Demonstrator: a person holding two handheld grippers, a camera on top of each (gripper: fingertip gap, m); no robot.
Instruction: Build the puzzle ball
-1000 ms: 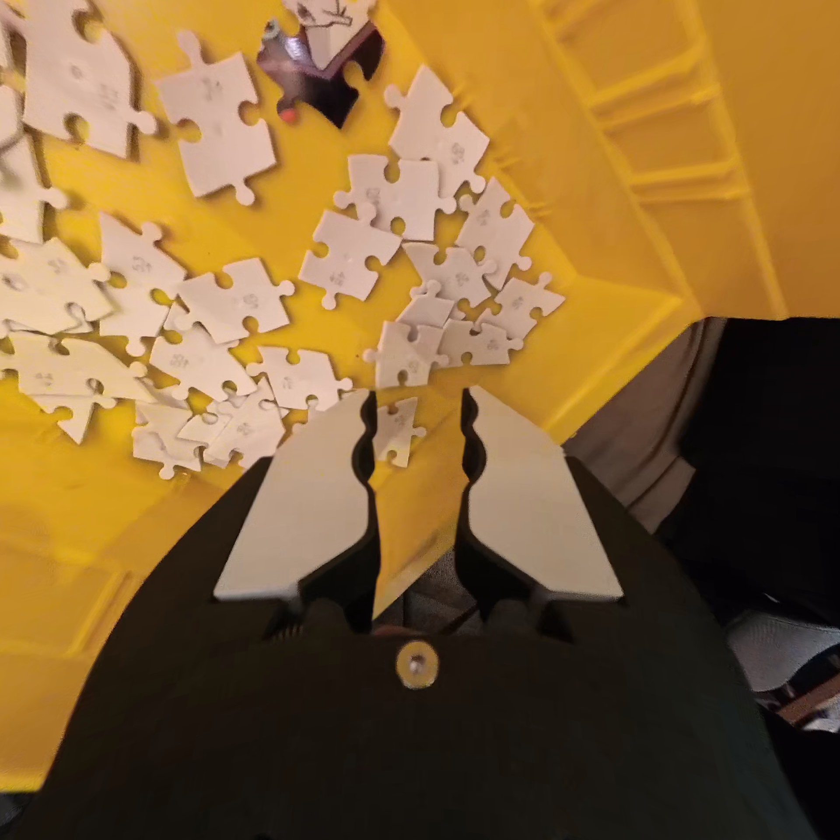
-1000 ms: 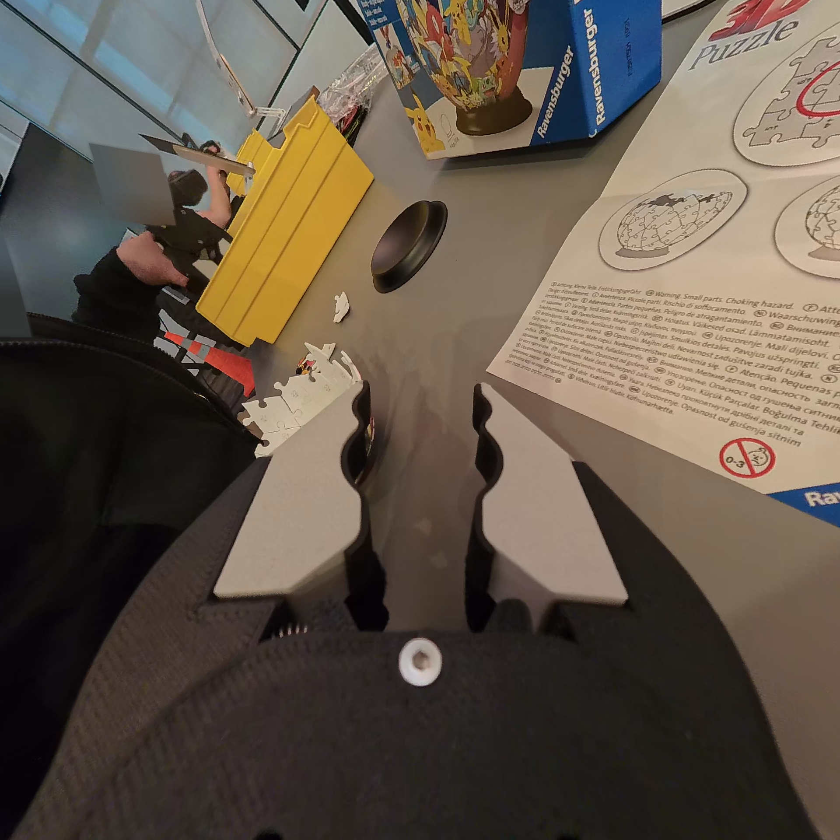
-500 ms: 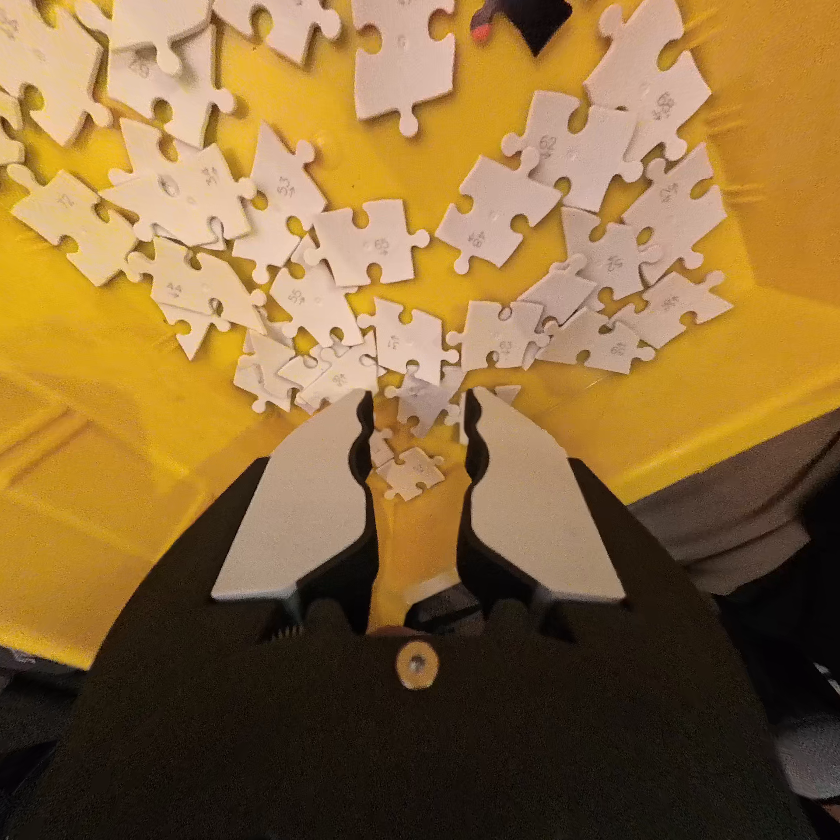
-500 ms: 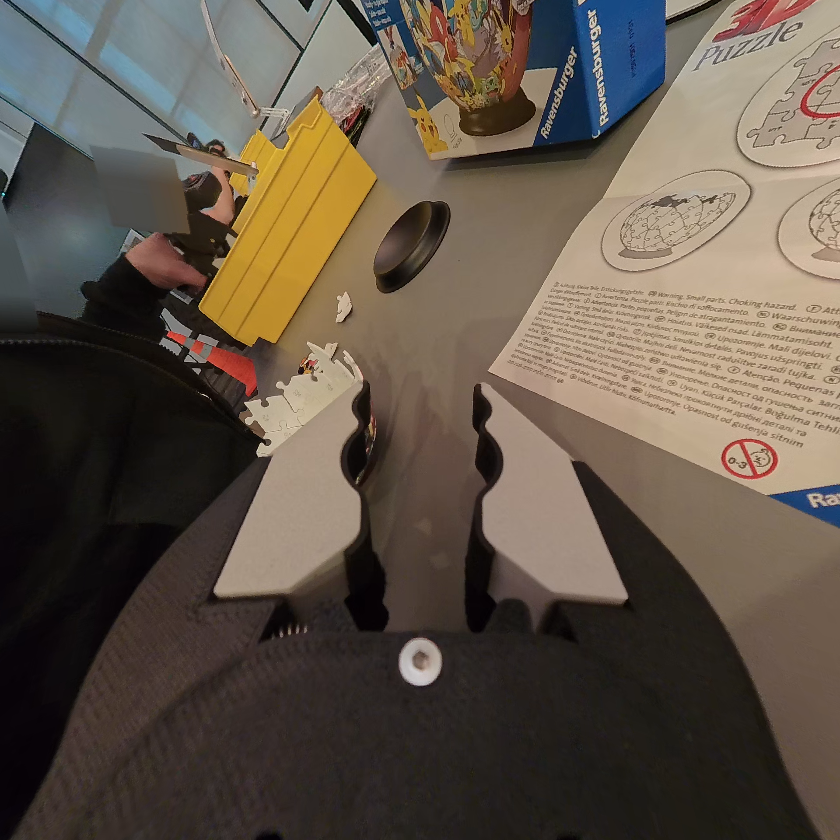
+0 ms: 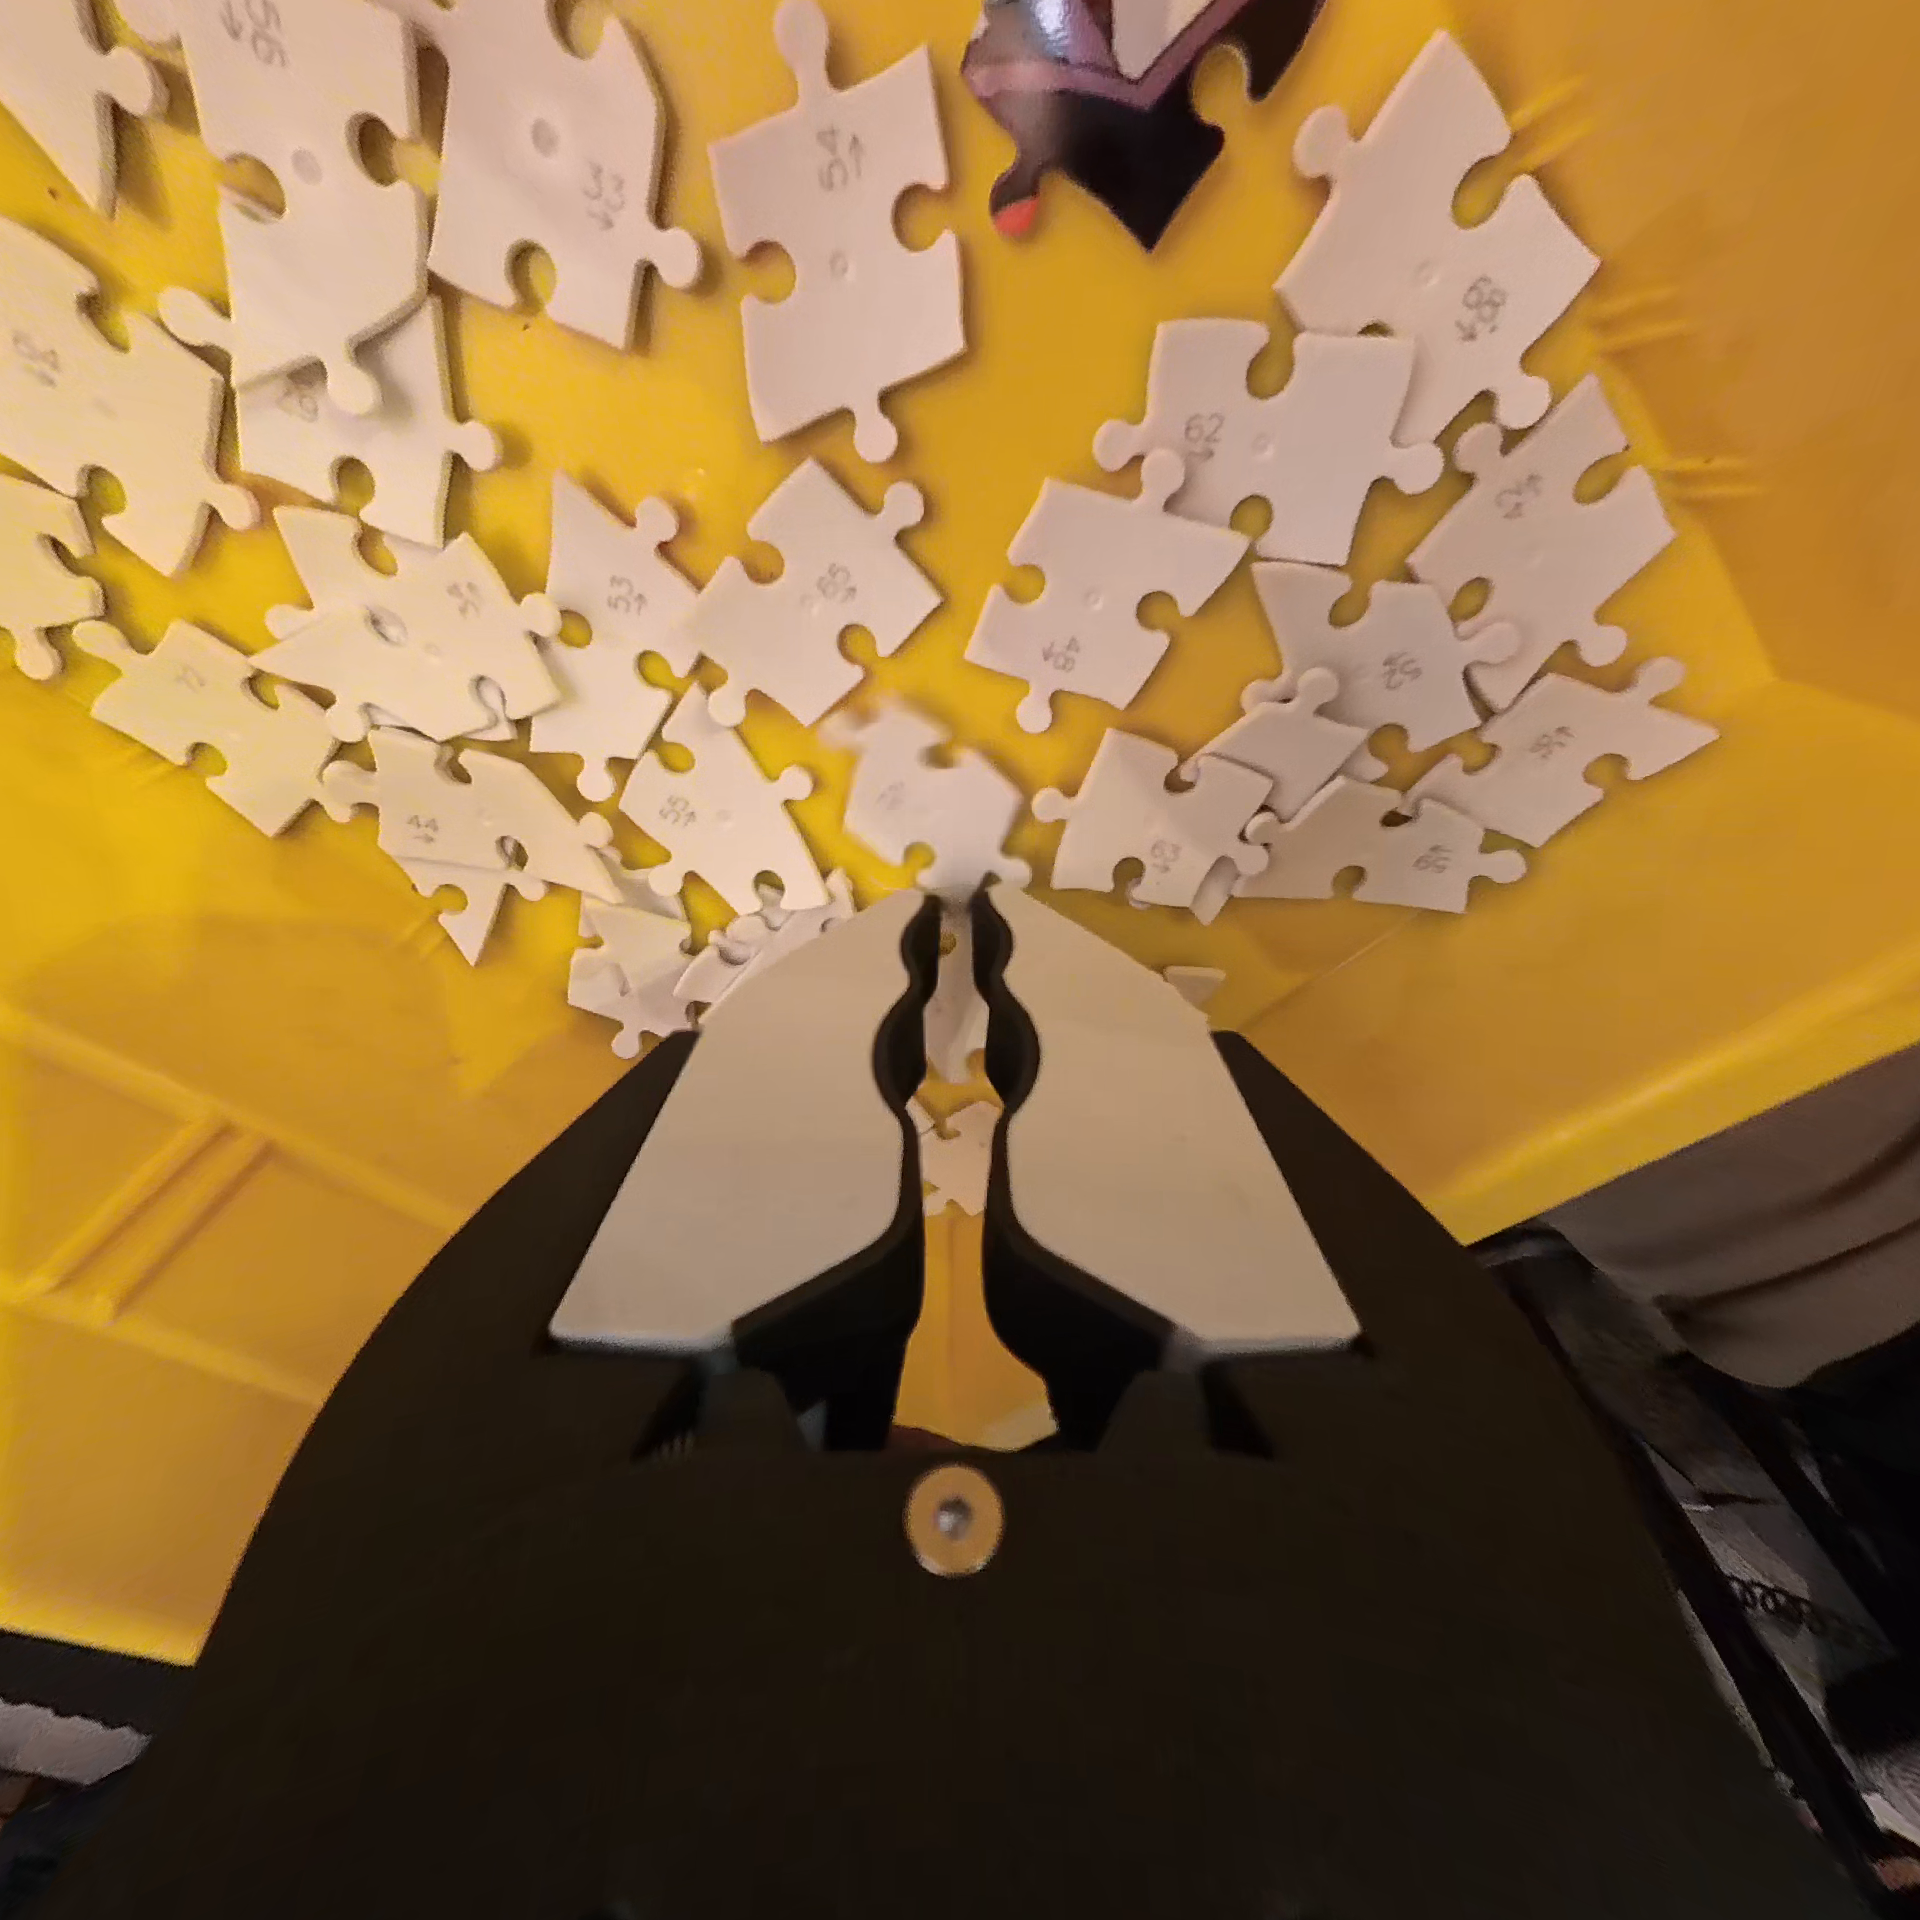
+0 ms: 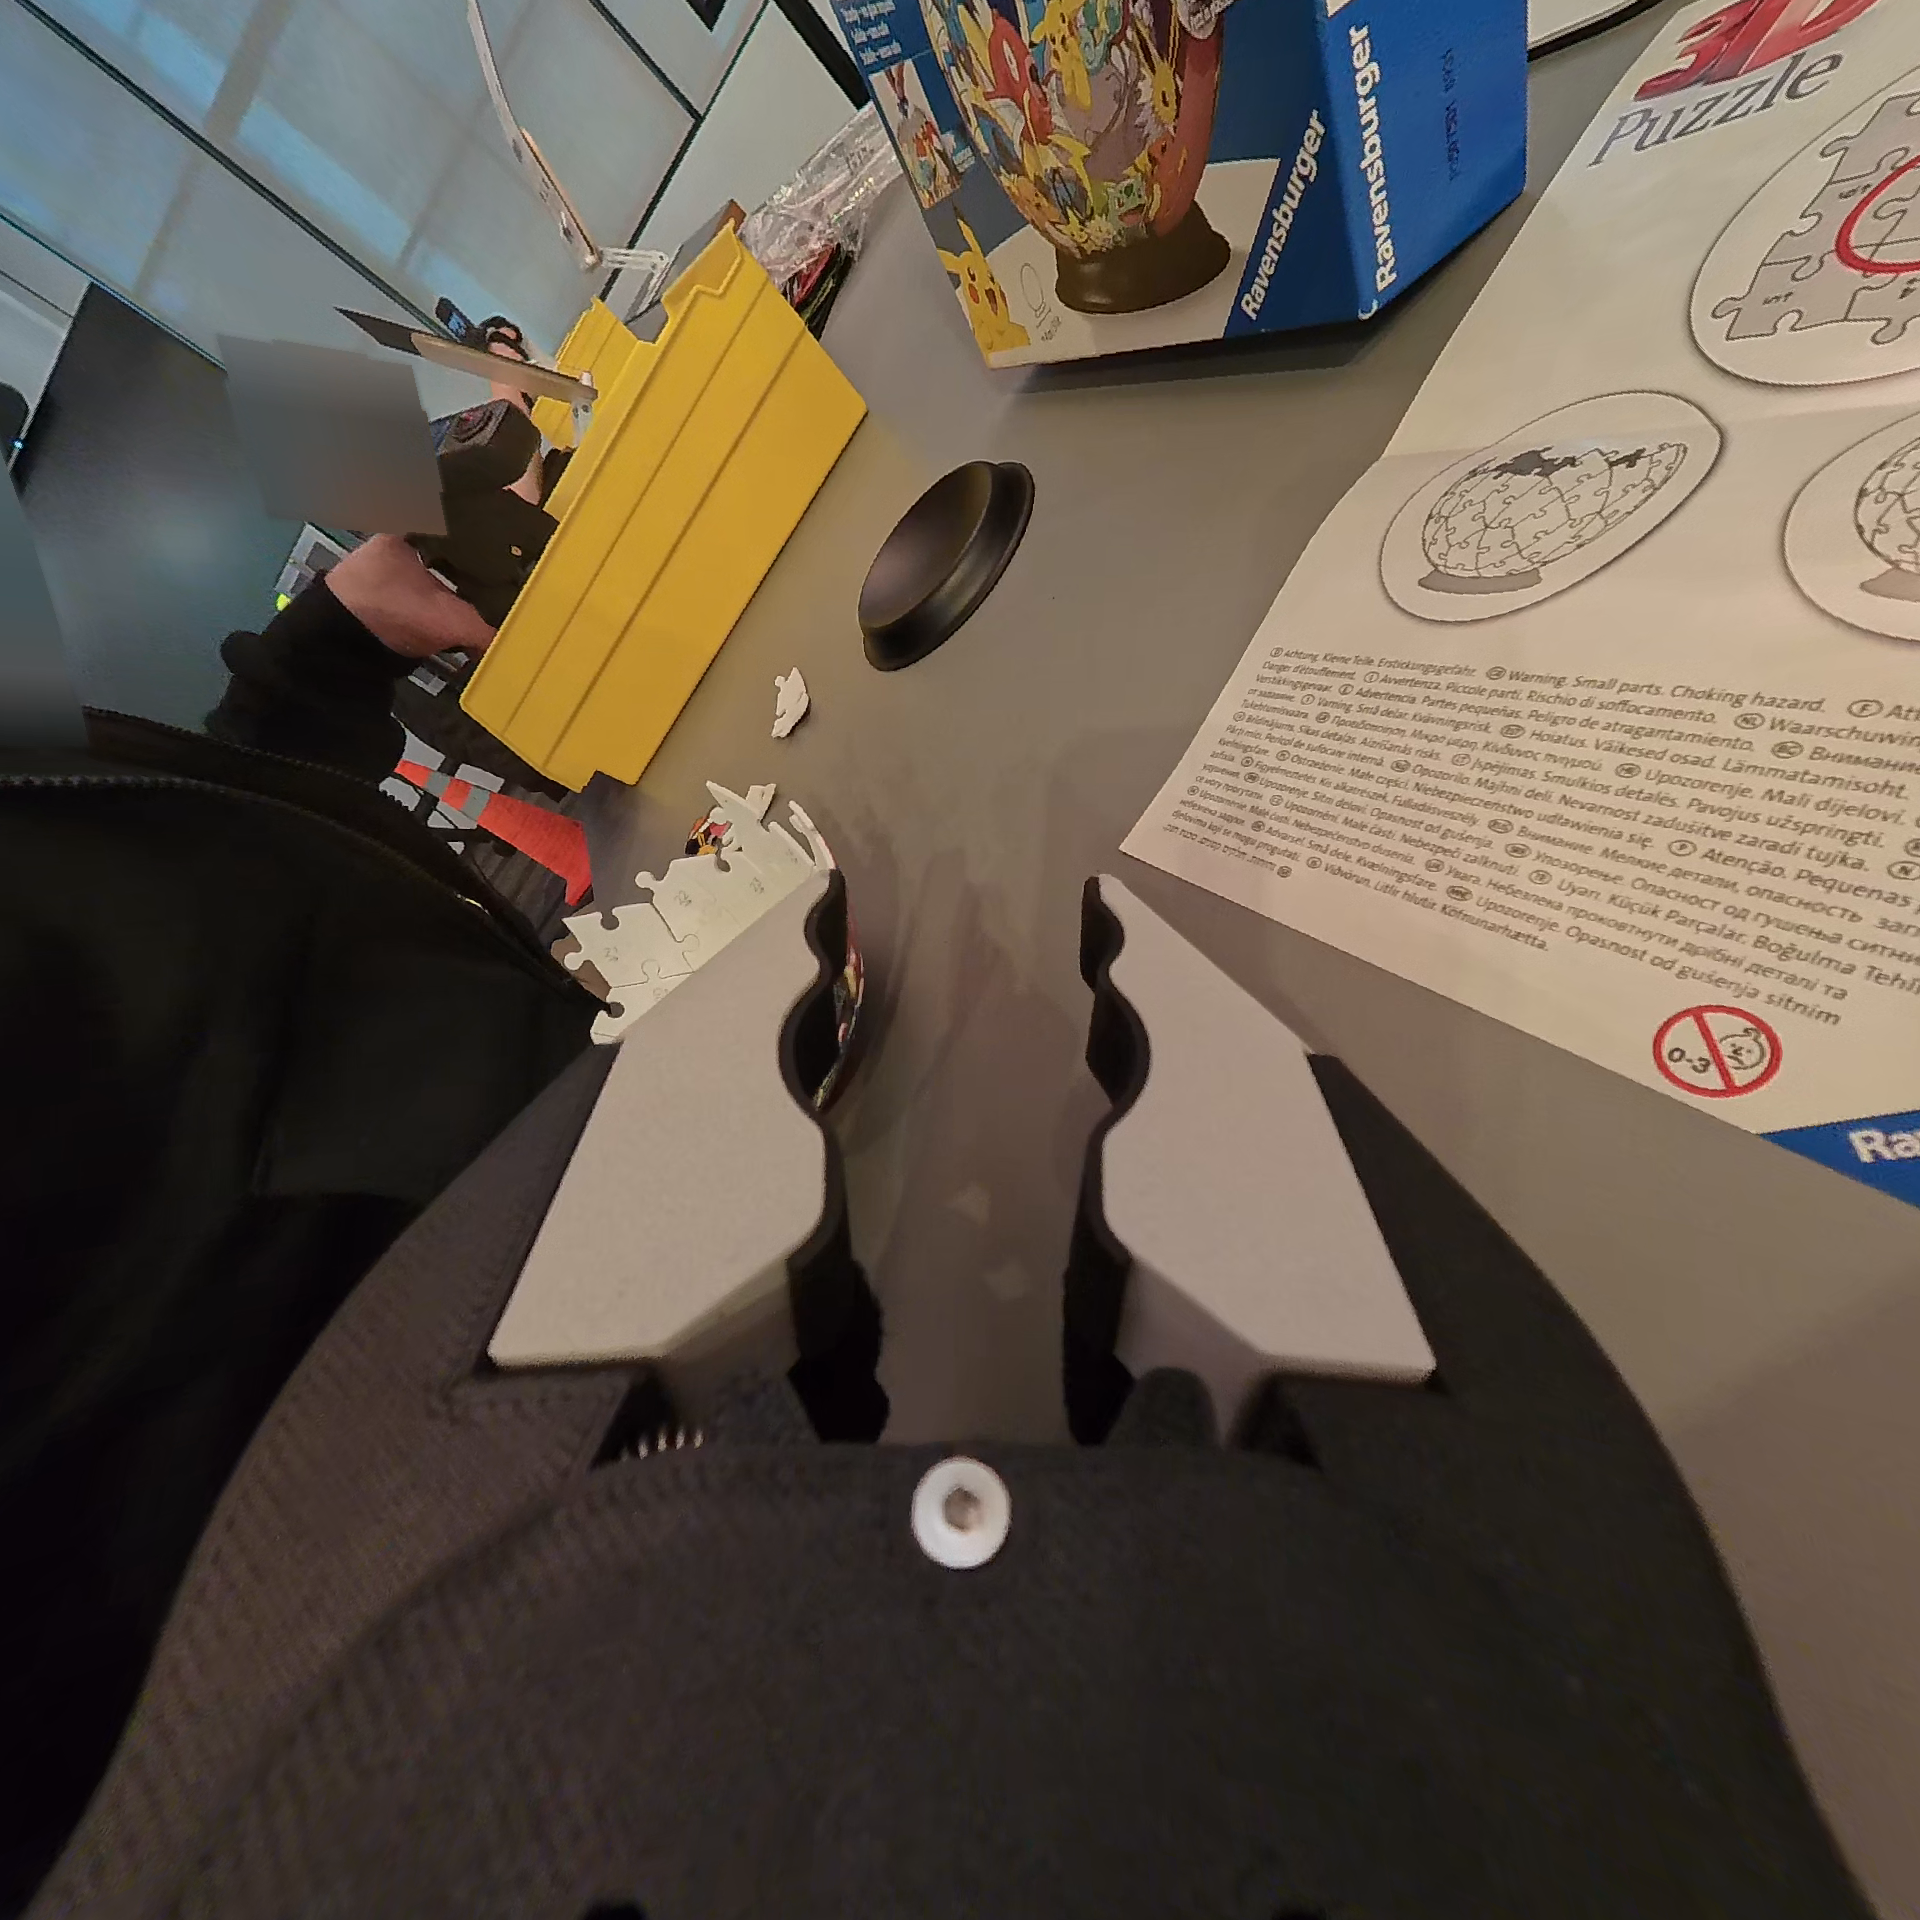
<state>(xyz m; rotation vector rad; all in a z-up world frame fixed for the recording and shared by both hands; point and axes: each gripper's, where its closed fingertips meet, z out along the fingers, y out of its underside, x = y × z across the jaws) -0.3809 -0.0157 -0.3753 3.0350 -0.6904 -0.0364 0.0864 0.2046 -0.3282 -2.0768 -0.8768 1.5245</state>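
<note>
In the left wrist view, many white puzzle pieces lie face down in a yellow bin [image 5: 312, 1143]. One dark piece [image 5: 1122, 135] lies printed side up at the top. My left gripper [image 5: 956, 909] is inside the bin, its jaws closed on the lower tab of a white puzzle piece [image 5: 935, 800]. My right gripper [image 6: 961, 894] is open and empty over the grey table [image 6: 987, 810]. A partly joined curved section of pieces [image 6: 696, 914] lies just beside its left finger.
In the right wrist view the yellow bin [image 6: 665, 540] stands at the table's left edge, with a person's hand [image 6: 405, 603] behind it. A black round stand [image 6: 945, 566], a loose white piece [image 6: 792, 701], the blue puzzle box [image 6: 1195, 156] and an instruction sheet [image 6: 1558, 623] lie on the table. The left gripper's tips are roughly 50 cm from the right gripper's.
My left gripper moved deeper into the bin toward the pieces and its jaws closed from open onto a white piece. My right gripper stayed still and open.
</note>
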